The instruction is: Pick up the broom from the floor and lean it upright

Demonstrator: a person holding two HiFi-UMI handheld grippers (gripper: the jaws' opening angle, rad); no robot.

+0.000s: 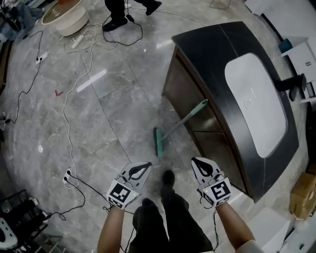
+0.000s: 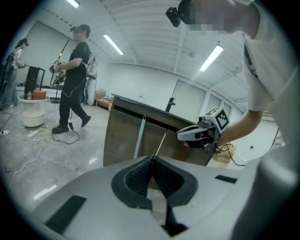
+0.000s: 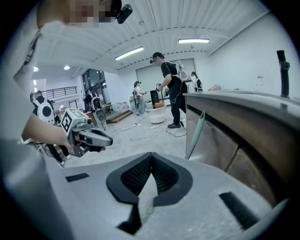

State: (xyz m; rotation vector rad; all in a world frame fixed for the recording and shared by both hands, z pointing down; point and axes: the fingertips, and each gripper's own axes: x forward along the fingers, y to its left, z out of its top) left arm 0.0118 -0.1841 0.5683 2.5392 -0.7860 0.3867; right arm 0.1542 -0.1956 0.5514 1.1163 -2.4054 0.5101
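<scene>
The broom stands tilted on the grey floor, with its green head down. Its pale green handle leans against the side of the dark counter. The handle also shows in the left gripper view, and the same handle in the right gripper view. Both grippers are held close in front of my body, apart from the broom. My left gripper is shut with nothing in it, its pads meeting at the tip. My right gripper is likewise shut and empty.
A white sink basin sits in the counter top. Cables and a power strip trail across the floor at the left. A round white tub and a walking person are far off. A cardboard box stands at the right.
</scene>
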